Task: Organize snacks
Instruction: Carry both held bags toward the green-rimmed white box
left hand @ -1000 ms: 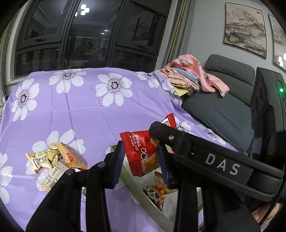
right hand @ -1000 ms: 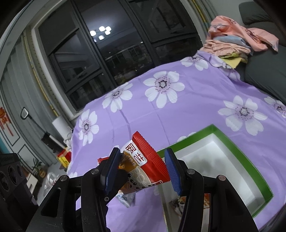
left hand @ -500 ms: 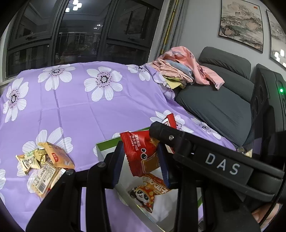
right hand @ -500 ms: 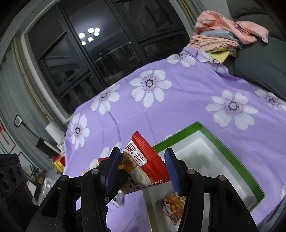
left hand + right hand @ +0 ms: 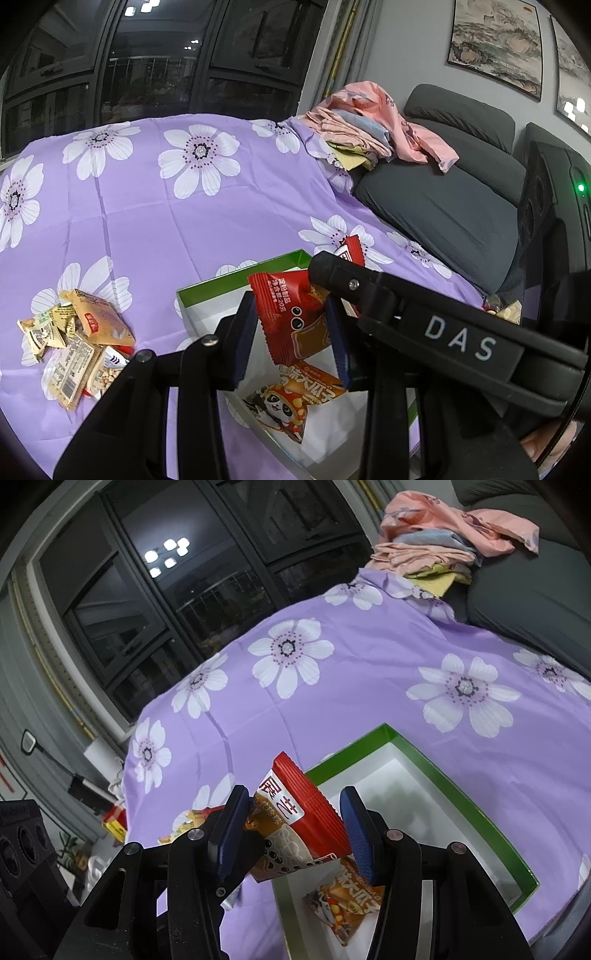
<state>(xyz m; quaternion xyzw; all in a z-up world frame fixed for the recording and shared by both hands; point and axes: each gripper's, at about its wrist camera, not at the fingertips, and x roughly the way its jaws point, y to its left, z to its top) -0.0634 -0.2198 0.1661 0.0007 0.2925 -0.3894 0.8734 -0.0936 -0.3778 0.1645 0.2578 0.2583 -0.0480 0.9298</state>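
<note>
A white box with a green rim (image 5: 240, 277) lies on the purple flowered cloth (image 5: 155, 221). Over its near end my left gripper (image 5: 291, 332) is shut on a red snack packet (image 5: 291, 314). Below it, a panda-print packet (image 5: 291, 398) lies inside the box. My right gripper (image 5: 293, 827) is shut on a red and orange packet (image 5: 295, 823) above the box's rim (image 5: 461, 809), and the panda-print packet (image 5: 347, 904) lies beneath. In the left wrist view the right gripper's black body (image 5: 443, 332) crosses in front.
A pile of loose snack packets (image 5: 74, 343) lies on the cloth left of the box. A grey sofa (image 5: 443, 206) with folded clothes (image 5: 369, 125) borders the right side. A black speaker (image 5: 554, 206) stands at far right. Dark windows are behind.
Both grippers have moved forward and slightly down with their packets, over the box. The panda-print packet inside shows more fully. Both grips are unchanged.
</note>
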